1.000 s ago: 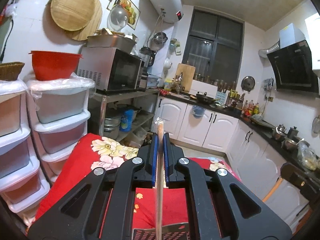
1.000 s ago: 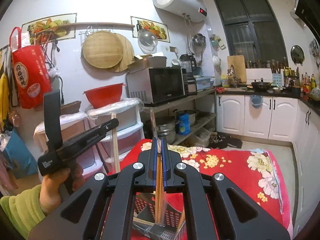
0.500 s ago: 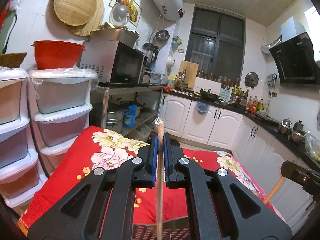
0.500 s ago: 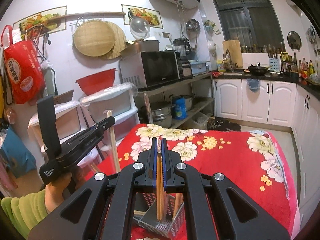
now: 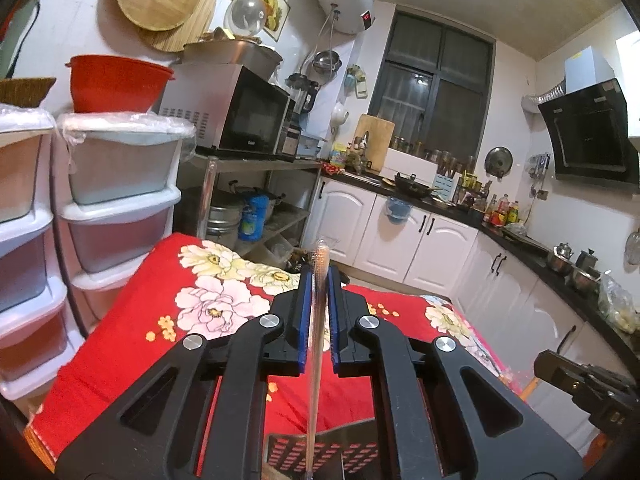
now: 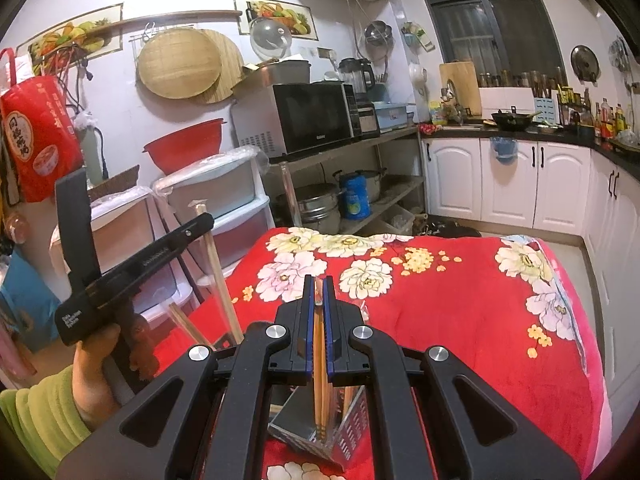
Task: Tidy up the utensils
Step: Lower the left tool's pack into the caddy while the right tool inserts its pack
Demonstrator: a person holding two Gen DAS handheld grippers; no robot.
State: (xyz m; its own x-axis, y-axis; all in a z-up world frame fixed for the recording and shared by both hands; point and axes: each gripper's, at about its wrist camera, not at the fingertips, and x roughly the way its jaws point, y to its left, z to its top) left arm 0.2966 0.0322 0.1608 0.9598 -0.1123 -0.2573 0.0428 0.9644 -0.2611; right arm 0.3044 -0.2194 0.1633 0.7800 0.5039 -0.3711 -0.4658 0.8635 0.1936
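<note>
In the left wrist view my left gripper (image 5: 320, 276) is shut on a pair of chopsticks in a clear wrapper (image 5: 316, 344). They stand upright, their lower end over a perforated metal utensil holder (image 5: 296, 456). The right wrist view shows my right gripper (image 6: 319, 284) shut on bare wooden chopsticks (image 6: 319, 364). Their tips reach down into the same holder (image 6: 352, 432), which stands on the red floral tablecloth (image 6: 460, 320). The left gripper (image 6: 204, 220) shows there too, up at the left with its wrapped chopsticks (image 6: 218, 268). More chopsticks (image 6: 188, 326) lean beside the holder.
A person's hand and green sleeve (image 6: 40, 412) hold the left gripper. Stacked plastic drawers (image 5: 120, 200) flank the table's left side. Beyond the table are a metal shelf with a microwave (image 5: 248, 116) and white cabinets (image 5: 400, 232). The right gripper's body (image 5: 580, 384) shows at the lower right edge.
Both grippers have sunk toward the holder. The tablecloth fills more of each view, and the right gripper's chopsticks now sit lower in the holder. Both grips are unchanged.
</note>
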